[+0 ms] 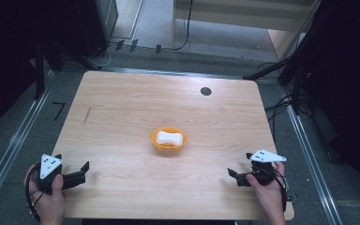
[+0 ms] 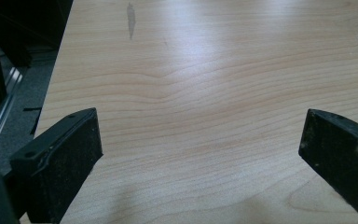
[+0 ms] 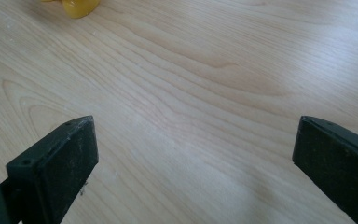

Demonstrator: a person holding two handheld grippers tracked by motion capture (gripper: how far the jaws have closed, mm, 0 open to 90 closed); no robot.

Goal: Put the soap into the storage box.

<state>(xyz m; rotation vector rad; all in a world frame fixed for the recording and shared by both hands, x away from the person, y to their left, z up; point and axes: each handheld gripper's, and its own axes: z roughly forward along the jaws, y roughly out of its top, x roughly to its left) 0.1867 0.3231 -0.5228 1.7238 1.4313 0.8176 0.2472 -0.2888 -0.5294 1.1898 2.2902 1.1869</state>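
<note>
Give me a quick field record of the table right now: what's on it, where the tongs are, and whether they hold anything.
table: light wooden top, small dark round spot near the far edge
bowl: orange bowl, near the table's middle
contents: white soap-like bar lying inside the bowl
left tongs: near corner on the left, jaws wide apart, nothing between them
right tongs: near corner on the right, jaws wide apart, nothing between them
contact: both tongs apart from the bowl
right gripper view: edge of the bowl at upper left
</note>
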